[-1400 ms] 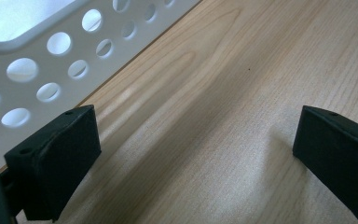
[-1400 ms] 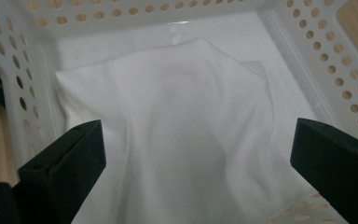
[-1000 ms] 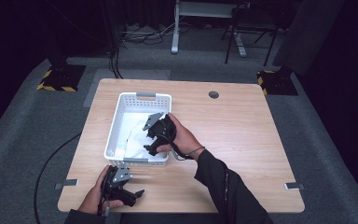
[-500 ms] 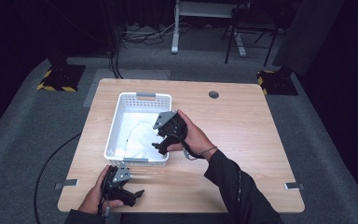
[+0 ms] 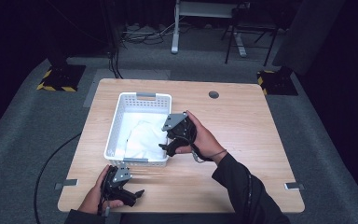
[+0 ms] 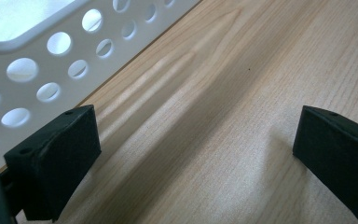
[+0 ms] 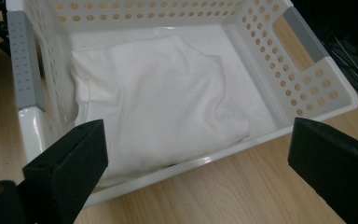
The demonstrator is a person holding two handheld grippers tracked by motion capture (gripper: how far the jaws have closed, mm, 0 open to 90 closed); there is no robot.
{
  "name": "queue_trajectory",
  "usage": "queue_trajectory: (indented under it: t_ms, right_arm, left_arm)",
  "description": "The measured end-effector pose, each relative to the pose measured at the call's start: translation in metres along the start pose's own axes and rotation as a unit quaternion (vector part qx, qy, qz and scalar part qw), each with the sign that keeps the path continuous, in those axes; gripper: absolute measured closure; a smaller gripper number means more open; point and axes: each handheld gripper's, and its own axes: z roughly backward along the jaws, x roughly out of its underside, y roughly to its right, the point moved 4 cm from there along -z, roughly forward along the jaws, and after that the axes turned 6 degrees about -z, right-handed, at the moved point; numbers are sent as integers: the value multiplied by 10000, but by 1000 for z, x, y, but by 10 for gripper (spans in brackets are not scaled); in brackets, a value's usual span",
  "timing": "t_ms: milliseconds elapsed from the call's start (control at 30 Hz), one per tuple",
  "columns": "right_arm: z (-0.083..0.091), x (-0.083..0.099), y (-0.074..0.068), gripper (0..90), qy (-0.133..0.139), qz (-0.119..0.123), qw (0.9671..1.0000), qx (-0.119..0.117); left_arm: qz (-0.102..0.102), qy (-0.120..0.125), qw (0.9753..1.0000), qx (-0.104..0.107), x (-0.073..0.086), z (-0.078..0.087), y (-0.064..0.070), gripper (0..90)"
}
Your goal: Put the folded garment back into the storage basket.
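White cloth (image 7: 158,93) lies crumpled in the basket (image 5: 116,122) while the right tool (image 5: 171,145), jaws spread, hovers beside it, left tool (image 5: 133,195) spread over the worktop (image 5: 242,121).

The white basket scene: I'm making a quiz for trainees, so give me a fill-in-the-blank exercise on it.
1. The white cloth lies inside the ____.
2. The basket stands on a wooden ____.
3. In the right gripper view, the right claw has its jaws ____, holding nothing.
4. The left claw rests near the table edge closest to the ____.

Missing words: basket; table; open; person
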Motion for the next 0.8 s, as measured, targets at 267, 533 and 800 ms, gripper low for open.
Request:
queue_trajectory:
  t_ms: [267, 533, 800]
  right_arm:
    - [12, 10, 2, 48, 1, 15, 10000, 81]
    - [21, 21, 3, 48, 12, -8, 9999, 167]
    - [32, 32, 7, 46, 45, -49, 9996, 260]
  left_arm:
    - [1, 4, 10000, 0, 0, 0, 0, 5]
    - [5, 6, 10000, -2, 0, 0, 0, 5]
    - [-2, 1, 10000, -1, 0, 0, 0, 5]
